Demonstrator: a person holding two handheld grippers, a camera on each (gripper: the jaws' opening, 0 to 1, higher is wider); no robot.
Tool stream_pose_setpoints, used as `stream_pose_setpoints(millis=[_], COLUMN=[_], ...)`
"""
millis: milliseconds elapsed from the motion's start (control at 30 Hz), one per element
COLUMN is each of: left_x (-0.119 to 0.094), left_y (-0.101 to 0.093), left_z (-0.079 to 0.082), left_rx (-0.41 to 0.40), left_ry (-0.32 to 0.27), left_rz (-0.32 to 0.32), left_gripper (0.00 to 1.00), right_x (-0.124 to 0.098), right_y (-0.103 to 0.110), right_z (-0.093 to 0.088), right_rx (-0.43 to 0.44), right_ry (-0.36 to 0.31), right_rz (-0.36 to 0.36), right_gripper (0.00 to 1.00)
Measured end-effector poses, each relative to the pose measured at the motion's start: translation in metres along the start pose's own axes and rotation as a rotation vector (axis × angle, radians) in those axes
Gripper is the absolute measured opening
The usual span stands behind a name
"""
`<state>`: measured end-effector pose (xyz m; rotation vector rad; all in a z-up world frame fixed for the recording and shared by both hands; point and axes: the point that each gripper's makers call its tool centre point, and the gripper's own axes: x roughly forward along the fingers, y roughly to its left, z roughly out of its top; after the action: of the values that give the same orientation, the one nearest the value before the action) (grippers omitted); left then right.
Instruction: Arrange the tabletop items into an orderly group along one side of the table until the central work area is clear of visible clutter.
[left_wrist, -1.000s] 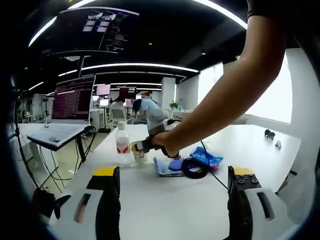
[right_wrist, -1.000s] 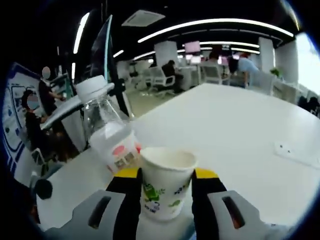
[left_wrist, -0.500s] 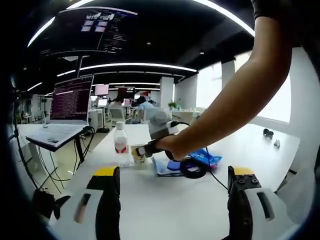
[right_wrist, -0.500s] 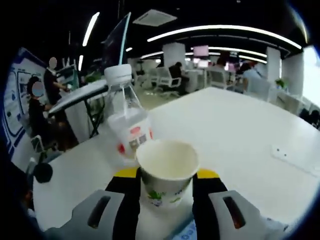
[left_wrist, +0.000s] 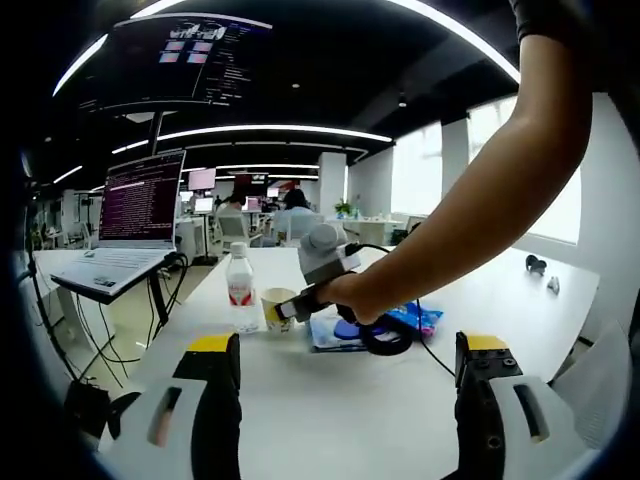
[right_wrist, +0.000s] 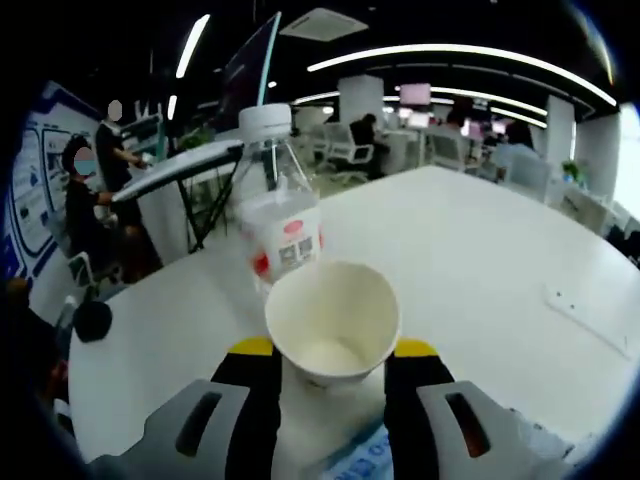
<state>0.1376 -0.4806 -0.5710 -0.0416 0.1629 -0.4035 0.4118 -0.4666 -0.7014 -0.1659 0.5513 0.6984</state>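
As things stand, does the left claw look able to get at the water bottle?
Probably yes. The left claw is open and empty over bare table, and the water bottle stands upright ahead to its left. The right claw, holding the paper cup, sits close beside the bottle and could crowd the approach.

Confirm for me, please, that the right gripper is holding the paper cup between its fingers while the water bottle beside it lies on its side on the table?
Not quite: the water bottle stands upright on the table, cap on top, as the right gripper view shows. The rest holds: the right gripper holds the paper cup between its fingers, next to the bottle.
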Motion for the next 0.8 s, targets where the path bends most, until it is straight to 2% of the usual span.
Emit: stream_pose_setpoints(millis=[67, 300, 467, 800], left_x=[0.000, 0.000, 0.001, 0.001], left_y=[0.000, 0.002, 0.002, 0.001], left_z=[-0.001, -0.002, -0.003, -0.003], left_rx=[0.000, -0.006, -0.010, -0.007], left_ry=[0.003, 0.005, 0.008, 0.009], left_rz=[0.002, 0.006, 0.003, 0.000], left_gripper=[0.88, 0.88, 0.88, 0.88], right_x=[0.002, 0.014, 0.010, 0.016], right_y=[0.000, -0.008, -0.008, -0.010], right_z=[0.001, 0.005, 0.003, 0.000], right_rx=[-0.024, -0.024, -0.024, -0.005], right_ry=[0.009, 0.039, 0.046, 0.070], right_rz=[-0.004, -0.008, -0.009, 0.003], right_gripper=[0.37, 0.37, 0.37, 0.36])
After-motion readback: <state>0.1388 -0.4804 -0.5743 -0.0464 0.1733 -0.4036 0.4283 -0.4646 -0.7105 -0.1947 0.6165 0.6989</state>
